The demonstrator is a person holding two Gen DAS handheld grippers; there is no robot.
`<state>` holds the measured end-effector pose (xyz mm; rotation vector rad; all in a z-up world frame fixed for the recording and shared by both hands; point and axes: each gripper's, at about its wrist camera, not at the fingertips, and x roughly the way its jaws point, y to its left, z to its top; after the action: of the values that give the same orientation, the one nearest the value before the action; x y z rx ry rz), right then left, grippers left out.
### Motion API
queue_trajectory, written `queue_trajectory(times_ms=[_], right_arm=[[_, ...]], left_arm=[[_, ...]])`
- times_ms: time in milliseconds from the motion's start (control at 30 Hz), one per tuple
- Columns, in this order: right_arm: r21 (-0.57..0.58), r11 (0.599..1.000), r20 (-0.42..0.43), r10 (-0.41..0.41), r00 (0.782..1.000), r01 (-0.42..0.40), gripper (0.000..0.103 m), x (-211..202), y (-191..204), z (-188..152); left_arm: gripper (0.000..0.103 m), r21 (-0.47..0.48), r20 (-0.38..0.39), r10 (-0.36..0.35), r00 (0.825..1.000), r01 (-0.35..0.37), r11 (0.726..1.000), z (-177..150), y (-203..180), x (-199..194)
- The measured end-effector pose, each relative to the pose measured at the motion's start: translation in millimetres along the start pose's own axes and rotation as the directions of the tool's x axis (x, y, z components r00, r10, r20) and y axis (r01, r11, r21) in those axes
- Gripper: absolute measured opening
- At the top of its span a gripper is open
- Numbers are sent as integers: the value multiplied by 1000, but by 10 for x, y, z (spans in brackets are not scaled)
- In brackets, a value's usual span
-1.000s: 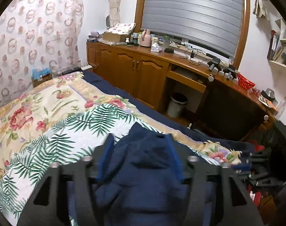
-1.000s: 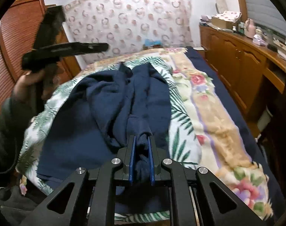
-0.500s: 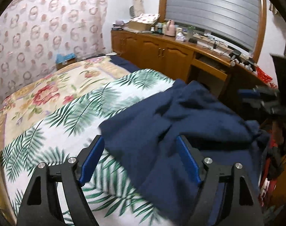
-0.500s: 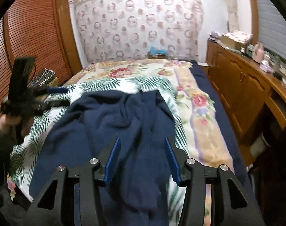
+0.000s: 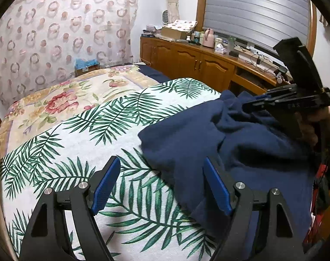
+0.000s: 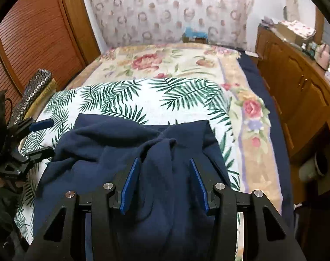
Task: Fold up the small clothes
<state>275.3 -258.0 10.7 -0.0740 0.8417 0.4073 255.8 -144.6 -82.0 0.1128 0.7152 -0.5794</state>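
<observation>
Biggest worry here: the navy garment (image 6: 130,152) sits bunched and lopsided on the palm-leaf towel (image 6: 143,100) on the bed, so any grab probably catches several layers and folds crooked. Left gripper (image 5: 161,183) is spread wide, holding nothing, its right pad right at the cloth's edge. Right gripper (image 6: 164,183) is also wide apart, straddling a ridge of fabric without pinching it.

Premises: domestic bedroom. Evidence: bed (image 6: 252,113) with floral cover and palm-print towel (image 5: 89,143), patterned curtain (image 5: 56,32), wooden cabinets (image 5: 186,61) carrying household clutter, shuttered window (image 5: 256,10), louvred wardrobe doors (image 6: 34,39).
</observation>
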Motion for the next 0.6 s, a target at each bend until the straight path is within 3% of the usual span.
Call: queue_trajectory(times_ms=[33,100,200,267,300,367,433,500,600], right_arm=[[-16,1000,1,12,1000,-12,4,0,13,31],[-40,999,76,-30,997,34,4,-175,4,93],[74,989,201,-144,969,132,4,-453,-229,192],[116,977,175,-195,965,177,5,-398,-377,233],[121,972,135,-218,967,203,13,-321,-433,244],[106,950,106,-303,947,293,27,-250,-468,209],[74,941,107,-336,936,330,49,-251,-441,162],[70,938,119,-347,930,340,54,-316,-400,78],[64,962,125,-270,955,264,54,-429,-247,-70]], left_arm=[[79,-2,4,7,1000,-7,1000,1,5,-3],[79,-5,13,13,1000,-13,1000,2,28,-17],[79,-19,31,9,999,-9,1000,-4,43,-32],[79,-21,40,21,999,-21,1000,-8,45,-29],[79,-17,43,32,999,-31,999,-14,37,-26],[79,-11,56,49,997,-49,999,-23,32,-26],[79,-9,65,66,996,-66,998,-35,20,-30],[79,-7,63,69,996,-69,998,-30,24,-19],[79,6,46,52,998,-53,999,-33,18,-4]])
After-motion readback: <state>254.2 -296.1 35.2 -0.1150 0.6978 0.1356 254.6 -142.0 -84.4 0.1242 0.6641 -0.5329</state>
